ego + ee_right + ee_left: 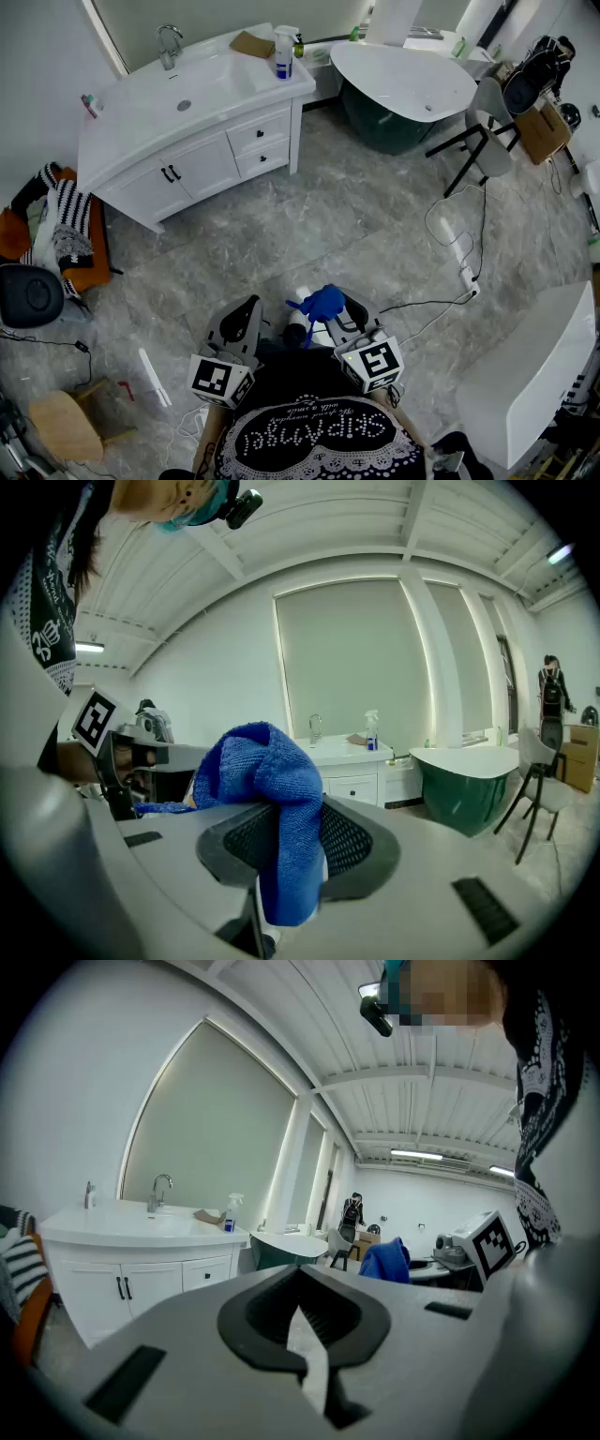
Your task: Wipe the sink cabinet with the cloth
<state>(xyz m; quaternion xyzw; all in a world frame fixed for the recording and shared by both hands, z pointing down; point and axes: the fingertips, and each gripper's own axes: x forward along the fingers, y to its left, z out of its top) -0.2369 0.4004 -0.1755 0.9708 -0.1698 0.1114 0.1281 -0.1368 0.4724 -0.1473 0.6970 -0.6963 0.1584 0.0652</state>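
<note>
Location: bathroom showroom or test studio. Indicators: white sink cabinet (pixel 202 141) with faucet (pixel 168 44), freestanding green bathtub (pixel 401 94), marble-tile floor (pixel 309 234), loose cables (pixel 450 234).

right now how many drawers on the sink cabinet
2: an upper drawer and a lower drawer, stacked at the cabinet's end below the bottle. The cabinet's far sides are hidden, so there may be more.
</note>
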